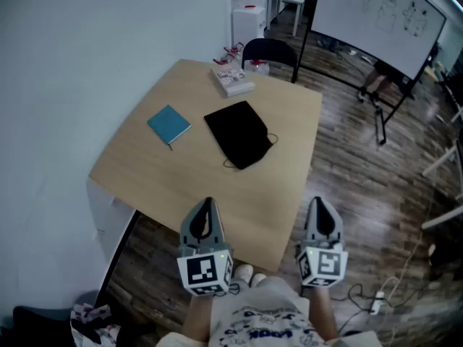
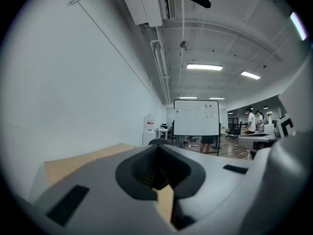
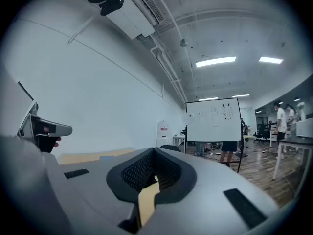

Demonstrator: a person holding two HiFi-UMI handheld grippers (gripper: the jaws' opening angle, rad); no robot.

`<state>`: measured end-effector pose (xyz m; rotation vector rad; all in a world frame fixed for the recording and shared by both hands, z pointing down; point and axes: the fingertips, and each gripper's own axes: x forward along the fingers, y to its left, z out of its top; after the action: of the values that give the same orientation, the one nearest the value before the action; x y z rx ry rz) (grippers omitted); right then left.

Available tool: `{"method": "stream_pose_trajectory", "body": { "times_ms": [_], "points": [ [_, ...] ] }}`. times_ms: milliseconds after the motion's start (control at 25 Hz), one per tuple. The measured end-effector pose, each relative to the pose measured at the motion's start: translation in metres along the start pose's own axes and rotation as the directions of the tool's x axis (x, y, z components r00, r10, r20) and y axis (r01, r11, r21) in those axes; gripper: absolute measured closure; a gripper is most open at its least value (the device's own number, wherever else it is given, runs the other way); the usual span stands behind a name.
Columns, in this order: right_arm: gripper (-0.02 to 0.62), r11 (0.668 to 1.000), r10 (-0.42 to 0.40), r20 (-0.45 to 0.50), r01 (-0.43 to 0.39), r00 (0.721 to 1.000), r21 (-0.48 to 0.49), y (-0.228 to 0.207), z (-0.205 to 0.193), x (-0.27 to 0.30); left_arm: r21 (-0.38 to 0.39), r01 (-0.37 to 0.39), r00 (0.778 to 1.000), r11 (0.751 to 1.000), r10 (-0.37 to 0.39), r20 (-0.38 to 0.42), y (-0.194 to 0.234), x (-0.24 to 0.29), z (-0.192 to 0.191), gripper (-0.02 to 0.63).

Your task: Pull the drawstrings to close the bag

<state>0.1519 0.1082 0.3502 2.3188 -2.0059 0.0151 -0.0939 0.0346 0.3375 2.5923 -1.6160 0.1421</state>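
Note:
A black drawstring bag (image 1: 240,133) lies flat in the middle of the wooden table (image 1: 188,172), its cords showing at the right and near corners. My left gripper (image 1: 208,205) hovers over the table's near edge, shut and empty. My right gripper (image 1: 319,207) sits beside the table's near right corner, above the floor, also shut with nothing in it. Both are well short of the bag. In the left gripper view the left gripper (image 2: 157,152) has its jaws together; in the right gripper view the right gripper (image 3: 152,153) does too, and neither view shows the bag.
A teal notebook (image 1: 169,124) lies left of the bag and a booklet (image 1: 232,79) sits at the table's far edge. A dark chair (image 1: 269,52) stands behind the table. A whiteboard on a stand (image 1: 376,16) is at the back right. The wall runs along the left.

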Motion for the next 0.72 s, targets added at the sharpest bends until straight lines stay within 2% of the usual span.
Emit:
{"method": "stream_pose_trajectory", "body": {
  "times_ms": [720],
  "points": [
    [0.595,0.999,-0.034,-0.006,0.034,0.999,0.017,-0.001,-0.007,0.017,-0.022,0.008,1.0,1.0,-0.008,-0.025,0.008,0.019,-0.012,0.611]
  ]
}}
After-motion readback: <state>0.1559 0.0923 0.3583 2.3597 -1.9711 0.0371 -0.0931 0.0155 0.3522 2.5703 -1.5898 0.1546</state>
